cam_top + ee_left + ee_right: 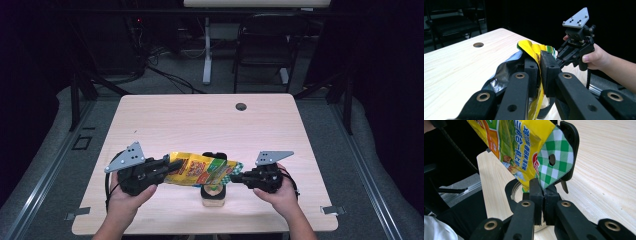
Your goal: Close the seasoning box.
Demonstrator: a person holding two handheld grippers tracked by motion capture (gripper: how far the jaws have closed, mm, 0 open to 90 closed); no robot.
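Item: crinkly yellow foil snack bag [202, 170] with red and green print and a green-and-white checked end. Location: held in the air above the near middle of the pale wooden table [165, 120], stretched left to right between two grippers, directly over a small black-and-tan device [213, 196] standing on the table near the front edge.

Left gripper [172, 166]: jaws pinching the bag's left end; in the left gripper view the yellow foil [534, 51] runs between the two black pads, pressed from both sides. Hand [125, 197] steady beneath.

Right gripper [234, 176]: jaws pressed almost together on the checked end; in the right gripper view the checked flap [555, 157] with its punched hanging hole rises from between the pads.

Also present: round cable hole [241, 106] at the table's far edge; black chair [265, 40] beyond the table.

Risks, as judged:
- Foil is slick; the right grip sits on a thin edge strip and may slip out if the hands pull apart.
- Pulling unevenly could tear the seam suddenly and spill contents onto the table.
- The bag hangs close above the device; lowering either hand could snag or tip it.
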